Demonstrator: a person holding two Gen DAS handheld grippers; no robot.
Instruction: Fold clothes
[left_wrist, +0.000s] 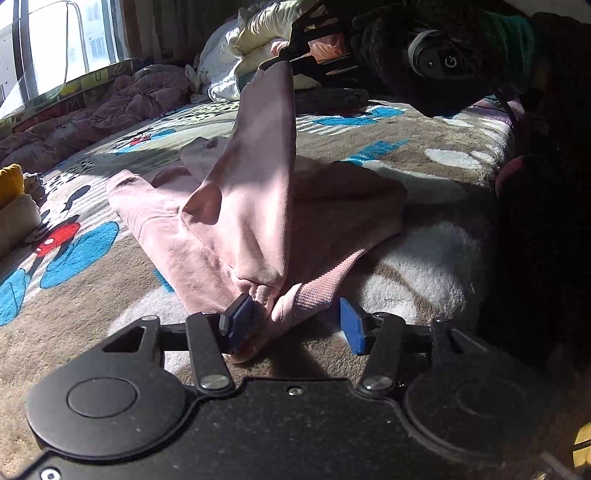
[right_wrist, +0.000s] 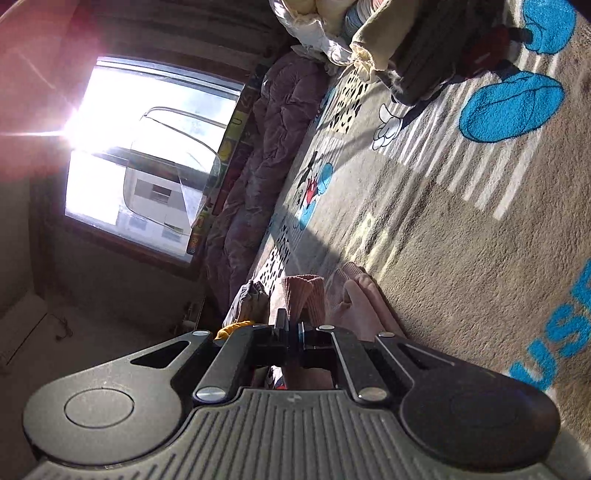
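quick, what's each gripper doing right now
Left gripper: open, pink sweatshirt hem between its pads, not clamped.
Right gripper: shut on the sweatshirt's ribbed edge, lifting it.

From my seat, the pink sweatshirt (left_wrist: 236, 221) looked like soft matt knit cloth, its hem (left_wrist: 314, 284) ribbed. The blanket (left_wrist: 424, 147) under it was thick fuzzy pile, rough and printed in blue and red. My left claw (left_wrist: 295, 325) was matt black plastic, finely speckled, with shiny metal screws and dull blue pads (left_wrist: 352, 326). The right claw (right_wrist: 293, 328) showed ribbed grey plastic casing.
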